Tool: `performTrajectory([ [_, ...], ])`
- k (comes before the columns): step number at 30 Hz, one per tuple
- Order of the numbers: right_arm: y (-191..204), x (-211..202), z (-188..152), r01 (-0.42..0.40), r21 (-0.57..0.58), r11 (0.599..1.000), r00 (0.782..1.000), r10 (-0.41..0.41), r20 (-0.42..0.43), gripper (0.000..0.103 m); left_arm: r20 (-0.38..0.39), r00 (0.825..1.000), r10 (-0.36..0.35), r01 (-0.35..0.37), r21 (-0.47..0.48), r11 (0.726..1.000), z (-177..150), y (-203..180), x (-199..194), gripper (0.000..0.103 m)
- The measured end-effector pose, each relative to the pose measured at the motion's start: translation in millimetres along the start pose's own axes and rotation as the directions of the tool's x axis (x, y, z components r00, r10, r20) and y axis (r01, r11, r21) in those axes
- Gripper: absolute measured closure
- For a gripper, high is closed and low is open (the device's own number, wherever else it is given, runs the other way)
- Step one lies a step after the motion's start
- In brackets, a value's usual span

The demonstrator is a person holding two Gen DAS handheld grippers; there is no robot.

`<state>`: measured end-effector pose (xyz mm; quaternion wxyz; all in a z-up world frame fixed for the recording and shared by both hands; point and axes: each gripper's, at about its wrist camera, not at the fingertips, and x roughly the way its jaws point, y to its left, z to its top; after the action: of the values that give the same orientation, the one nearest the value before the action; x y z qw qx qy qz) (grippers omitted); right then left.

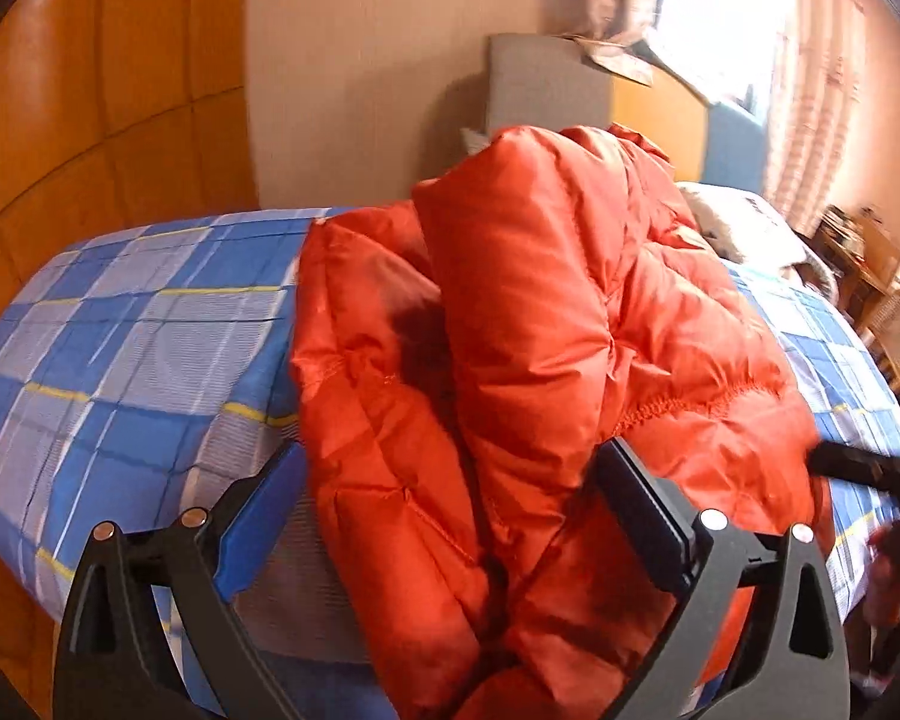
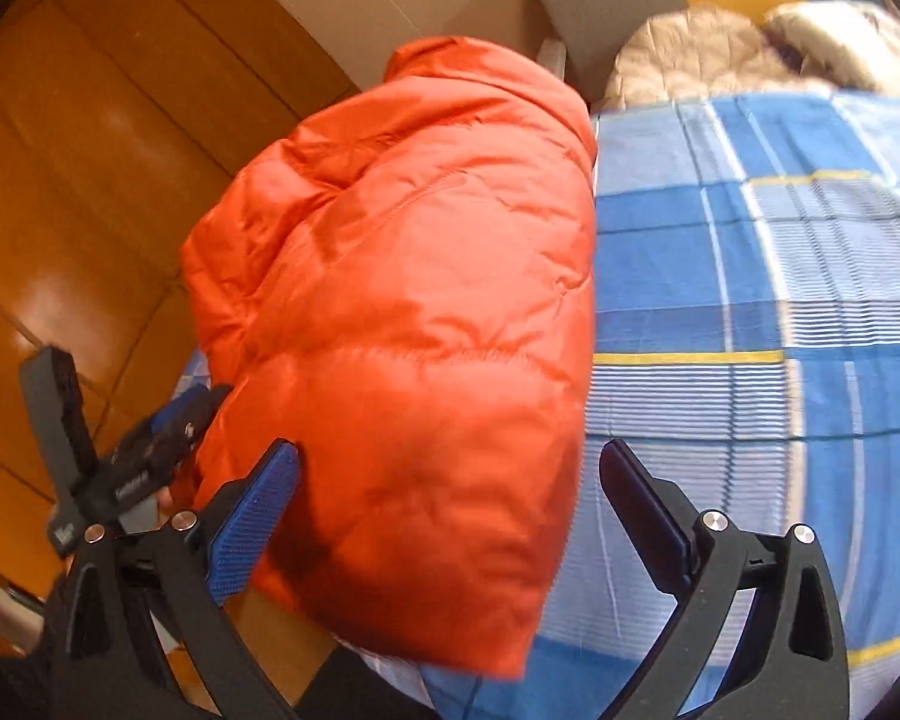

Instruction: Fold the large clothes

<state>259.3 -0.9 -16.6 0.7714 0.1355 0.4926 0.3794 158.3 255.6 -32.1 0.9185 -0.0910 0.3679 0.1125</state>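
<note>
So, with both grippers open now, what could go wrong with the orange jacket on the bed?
The orange puffy jacket lies bunched at the edge of the checked bed and part overhangs, so it may slide to the floor. With the left gripper and right gripper both open, its springy folds may also unfold.

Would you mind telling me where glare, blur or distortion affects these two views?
Left wrist view: the window is blown out to white, the wooden furniture at right is smeared, and the checked bedsheet bulges from the fisheye. Right wrist view: glare patches sit on the wooden floor, and the beige jacket looks soft.
</note>
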Motion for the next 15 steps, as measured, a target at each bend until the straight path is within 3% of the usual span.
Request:
performTrajectory([
  [4, -10.3, 21.7, 15.5, -0.077, 0.031, 0.997, 0.996, 0.078, -0.035, 0.003, -0.021, 0.992, -0.121, 0.121, -0.004, 0.993, 0.1, 16.8, 12.8, 0.004],
  [6, -13.0, 31.7, 22.8, -0.093, 0.028, 0.995, 0.993, 0.095, -0.065, 0.003, -0.044, 0.977, -0.210, 0.208, -0.040, 0.977, 0.3, 32.4, 23.8, 0.004],
  [9, -14.9, 45.5, 32.4, -0.124, 0.013, 0.992, 0.987, 0.124, -0.105, 0.003, -0.063, 0.957, -0.283, 0.279, -0.071, 0.958, -0.4, 47.4, 38.2, 0.004],
  [12, -19.0, 58.9, 38.7, -0.166, 0.027, 0.986, 0.976, 0.168, -0.140, 0.003, -0.074, 0.929, -0.362, 0.353, -0.117, 0.929, -3.2, 60.2, 54.2, 0.005],
  [15, -25.9, 71.7, 43.8, -0.207, 0.059, 0.977, 0.964, 0.214, -0.157, 0.003, -0.051, 0.878, -0.476, 0.460, -0.189, 0.868, -8.0, 76.0, 68.4, 0.020],
])
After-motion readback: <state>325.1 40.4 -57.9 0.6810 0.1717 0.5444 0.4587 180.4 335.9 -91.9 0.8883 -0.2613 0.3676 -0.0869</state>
